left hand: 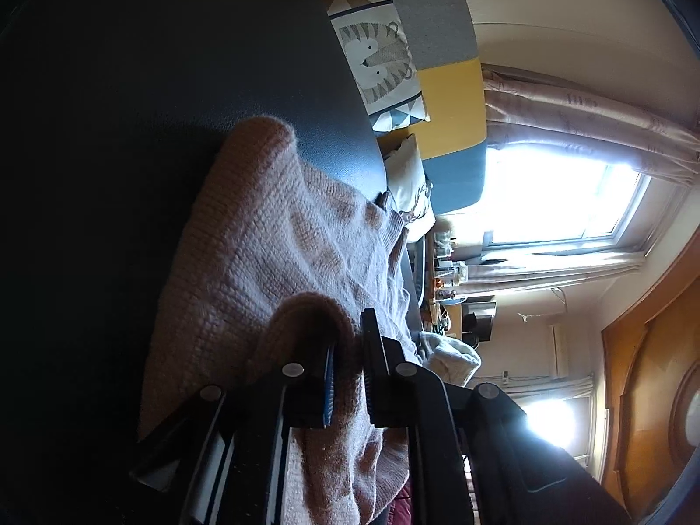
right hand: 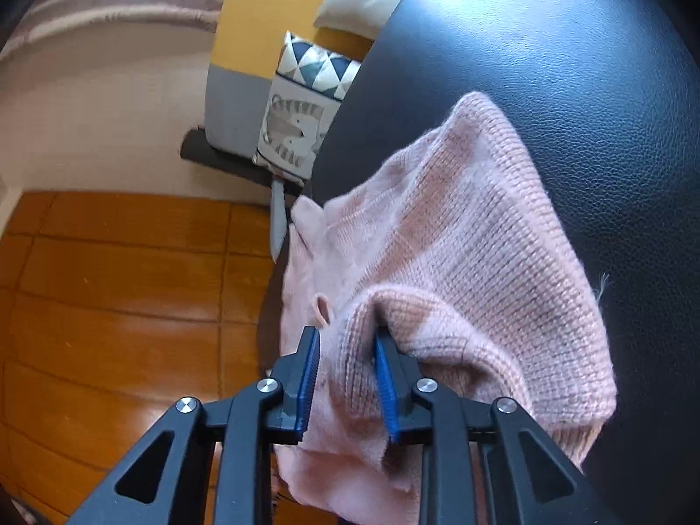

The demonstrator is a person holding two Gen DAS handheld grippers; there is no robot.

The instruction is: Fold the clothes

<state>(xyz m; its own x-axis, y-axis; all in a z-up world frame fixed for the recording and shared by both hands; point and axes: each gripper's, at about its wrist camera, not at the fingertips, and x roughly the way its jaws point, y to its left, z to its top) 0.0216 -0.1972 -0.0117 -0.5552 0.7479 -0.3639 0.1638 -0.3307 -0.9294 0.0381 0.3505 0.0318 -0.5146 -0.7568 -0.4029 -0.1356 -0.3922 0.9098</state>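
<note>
A pink knitted sweater (left hand: pixel 271 240) lies crumpled on a dark leather surface (left hand: pixel 175 87). In the left wrist view, my left gripper (left hand: pixel 348 332) is shut on a raised fold of it, and the knit drapes over one finger. In the right wrist view the same sweater (right hand: pixel 459 227) spreads over the leather surface (right hand: pixel 547 65) and hangs off its edge. My right gripper (right hand: pixel 345 332) has its blue pads (right hand: pixel 306 376) set apart, with a thick fold of the sweater lying loosely between them.
A tiger-print cushion (right hand: pixel 293 131) leans on a yellow, grey and blue sofa (right hand: pixel 245 22) beyond the leather edge. The wooden floor (right hand: pixel 109 284) lies below it. A white knitted item (left hand: pixel 455 358) and a bright window (left hand: pixel 555 192) show in the left wrist view.
</note>
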